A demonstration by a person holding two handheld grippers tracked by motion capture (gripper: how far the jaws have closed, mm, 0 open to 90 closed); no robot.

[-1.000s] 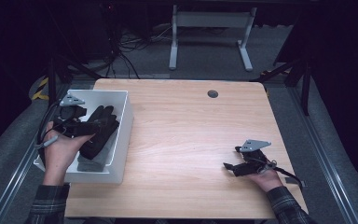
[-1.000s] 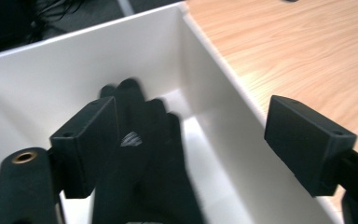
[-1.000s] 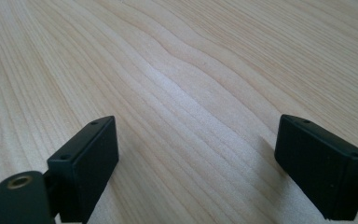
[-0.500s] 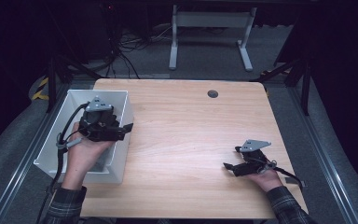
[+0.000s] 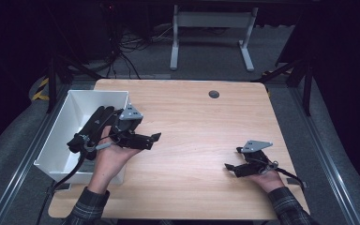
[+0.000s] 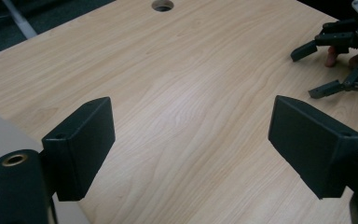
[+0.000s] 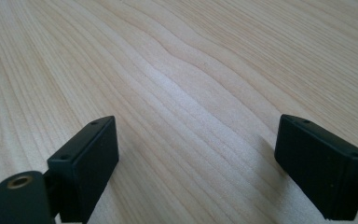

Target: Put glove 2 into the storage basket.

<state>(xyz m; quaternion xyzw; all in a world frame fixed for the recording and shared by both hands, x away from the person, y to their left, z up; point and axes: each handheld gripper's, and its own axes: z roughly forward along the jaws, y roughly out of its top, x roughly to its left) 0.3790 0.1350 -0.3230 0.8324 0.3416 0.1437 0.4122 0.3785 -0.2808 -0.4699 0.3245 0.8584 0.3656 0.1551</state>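
High view: I am holding my left gripper (image 5: pixel 140 138) over the wooden table (image 5: pixel 197 117), just beside the white bin (image 5: pixel 70 126), its jaws standing wide apart with nothing between them. A dark, glove-like thing (image 5: pixel 91 131) is lying across the bin's near wall against my left hand; I cannot tell what it is. My right gripper (image 5: pixel 241 164) is resting near the table's right edge, jaws likewise apart and empty. Judgement: I am between picks; the next move calls for choosing a target and closing on it.

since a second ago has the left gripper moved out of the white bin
Yes. The left gripper has swung right, from over the white bin past its right wall, and now hangs open over the table.
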